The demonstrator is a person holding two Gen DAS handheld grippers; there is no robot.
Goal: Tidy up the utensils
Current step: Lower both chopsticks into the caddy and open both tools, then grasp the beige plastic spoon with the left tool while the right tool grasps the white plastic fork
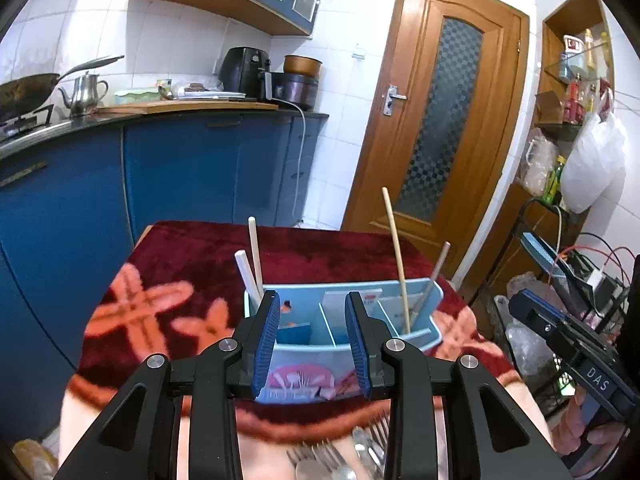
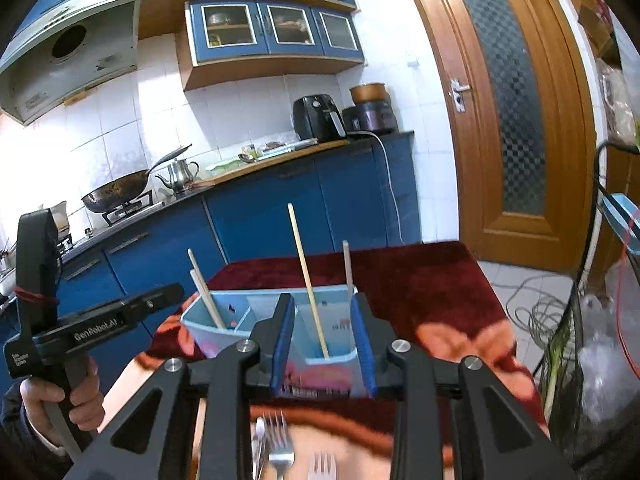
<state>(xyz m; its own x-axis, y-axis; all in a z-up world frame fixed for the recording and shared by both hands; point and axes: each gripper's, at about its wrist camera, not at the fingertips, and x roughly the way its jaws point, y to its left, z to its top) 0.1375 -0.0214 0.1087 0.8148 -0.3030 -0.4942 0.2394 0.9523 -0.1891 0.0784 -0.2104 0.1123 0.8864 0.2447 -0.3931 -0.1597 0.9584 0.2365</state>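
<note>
We hold both grippers, left [image 1: 314, 342] and right [image 2: 323, 344], jaws apart, empty; forks [image 2: 280, 446] lie below-near us, tines toward caddy [image 2: 240, 332]; right seems nearer.

Four chopsticks [image 1: 395, 256], one blue caddy [image 1: 344, 354], at least two forks [image 2: 278, 446]

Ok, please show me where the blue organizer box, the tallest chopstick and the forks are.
blue organizer box [image 1: 304, 376], left wrist view, on its front wall.
tallest chopstick [image 2: 303, 262], right wrist view, on the middle of its shaft.
forks [image 2: 279, 446], right wrist view, on the neck of one fork below its tines.
</note>
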